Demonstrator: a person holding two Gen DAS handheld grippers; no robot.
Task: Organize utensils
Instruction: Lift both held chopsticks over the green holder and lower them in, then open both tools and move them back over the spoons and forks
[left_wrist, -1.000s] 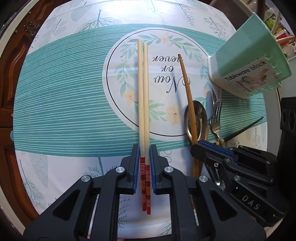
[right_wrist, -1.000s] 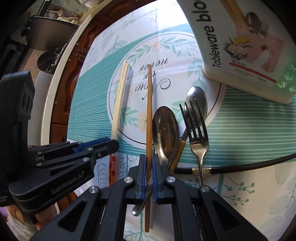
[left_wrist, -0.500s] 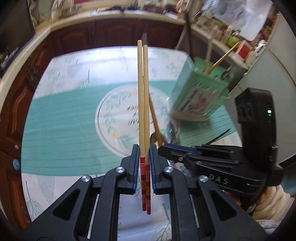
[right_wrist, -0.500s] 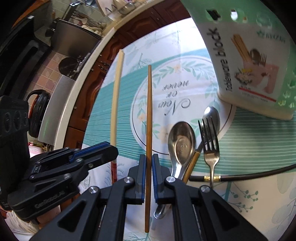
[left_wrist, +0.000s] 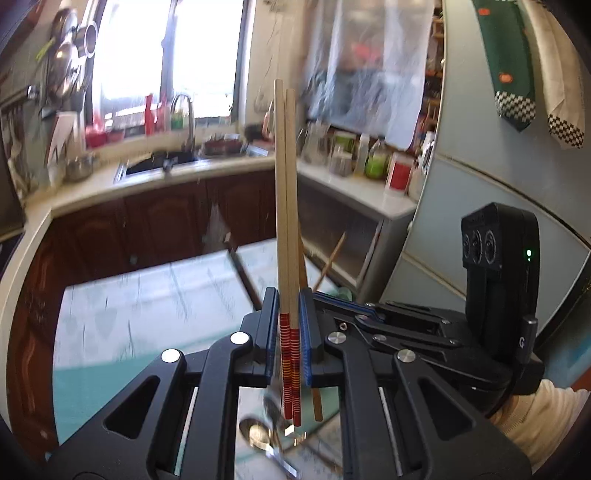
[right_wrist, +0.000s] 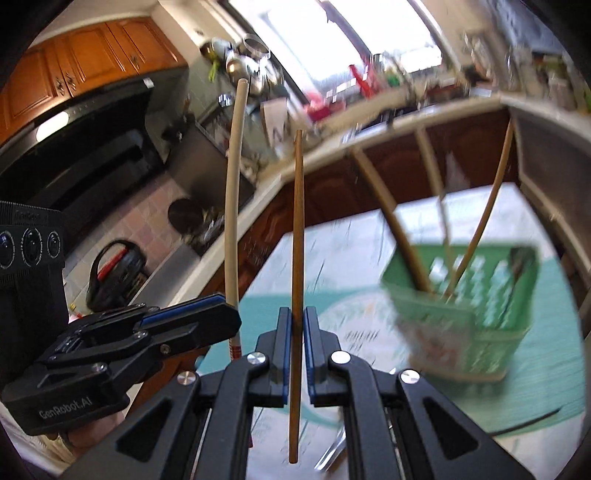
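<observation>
From the left wrist view, a blurred desk under a white and teal patterned cloth (left_wrist: 155, 295) lies below, with dark wooden kitchen cabinets (left_wrist: 166, 225), a pale counter holding a sink and tap (left_wrist: 162, 162), and a bright window beyond. The left gripper (left_wrist: 290, 332) has its jaws clamped on 2 pale wooden chopsticks with red-striped ends (left_wrist: 286, 206), raised clear of the desk and pointing upward. The right gripper (left_wrist: 373, 321) sits just beside it, on the right. A shiny metal spoon (left_wrist: 258, 434) lies on the cloth underneath. From the right wrist view, orange upper cabinets (right_wrist: 74, 66) and a black range hood (right_wrist: 85, 147) fill the left. The right gripper (right_wrist: 295, 343) has its jaws clamped on 1 thin brown wooden chopstick (right_wrist: 297, 229), held up off the desk. The left gripper (right_wrist: 192, 321) is at the left with its pale pair. A green plastic tableware holder (right_wrist: 469, 306), blurred, stands on the cloth at the right with about 3 wooden sticks (right_wrist: 391, 225) leaning out of it.
</observation>
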